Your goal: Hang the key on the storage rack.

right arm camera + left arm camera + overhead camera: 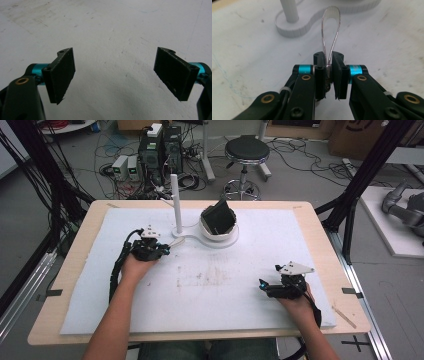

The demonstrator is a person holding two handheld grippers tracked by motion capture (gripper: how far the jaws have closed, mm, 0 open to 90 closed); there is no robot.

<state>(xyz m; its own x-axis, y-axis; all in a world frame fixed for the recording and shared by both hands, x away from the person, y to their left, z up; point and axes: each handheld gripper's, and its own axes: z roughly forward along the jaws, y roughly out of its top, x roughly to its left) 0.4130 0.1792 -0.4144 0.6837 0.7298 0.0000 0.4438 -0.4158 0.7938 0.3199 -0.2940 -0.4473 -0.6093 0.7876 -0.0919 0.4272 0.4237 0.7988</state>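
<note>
Left gripper [327,75] pinched a thin translucent loop strip [331,32] just short of the white figure-8 stand [210,238] — carrying step, likely. Right gripper [115,75] hung wide, empty, well back. Next: seat the loop on the stand's upright white post [175,202].

L gripper [165,251] near white stand [176,200]; R gripper [263,285] apart.

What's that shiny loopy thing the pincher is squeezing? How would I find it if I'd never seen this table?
Start at the white mat covering the wooden table, then find the tall white post near its far edge. Just in front of the post's base, the left gripper pinches the loop. It is a thin, see-through strip bent into a teardrop, unlike the solid white stand beside it.
</note>
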